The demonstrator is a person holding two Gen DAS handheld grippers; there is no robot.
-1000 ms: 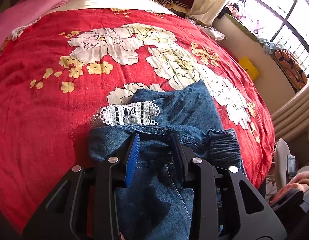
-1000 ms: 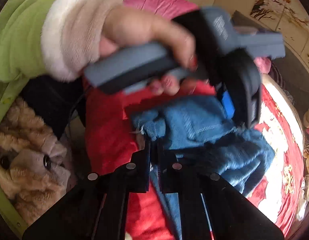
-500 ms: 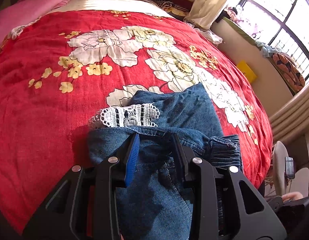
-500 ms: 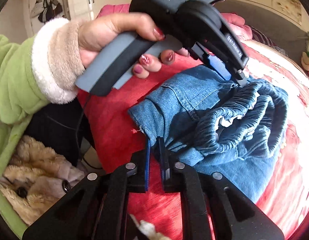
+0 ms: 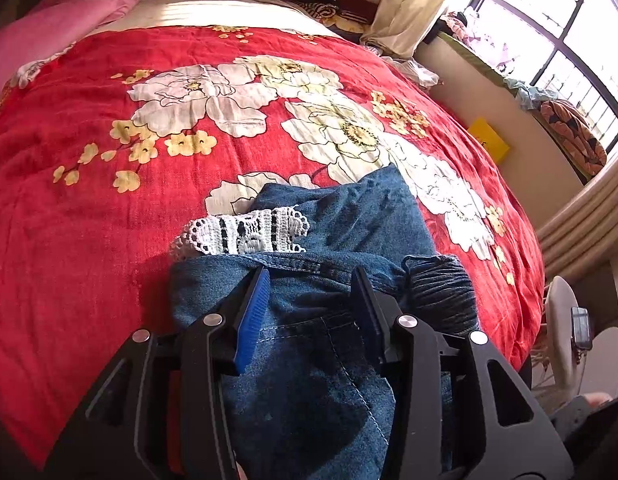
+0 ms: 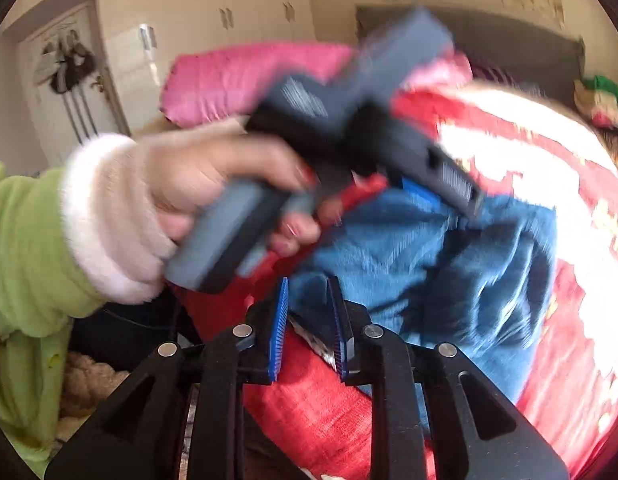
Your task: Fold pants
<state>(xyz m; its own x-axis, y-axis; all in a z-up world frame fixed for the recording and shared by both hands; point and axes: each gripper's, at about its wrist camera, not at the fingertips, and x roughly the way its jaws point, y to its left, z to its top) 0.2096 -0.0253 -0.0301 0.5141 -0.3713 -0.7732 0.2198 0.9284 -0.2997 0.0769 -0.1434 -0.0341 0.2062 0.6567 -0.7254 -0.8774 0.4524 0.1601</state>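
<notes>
On the red bedspread your pants lie bunched: soft, limp denim that will sag, so take the thick waistband hem. Your left gripper rests over them, jaws wide, nothing pinched. Your right gripper hovers at their edge, jaws narrowly apart, empty.

Bed: covered by red quilt with large white and yellow flowers. On it: bundled blue denim pants with white lace trim, near the front edge; pink bedding heaped at the far end
</notes>
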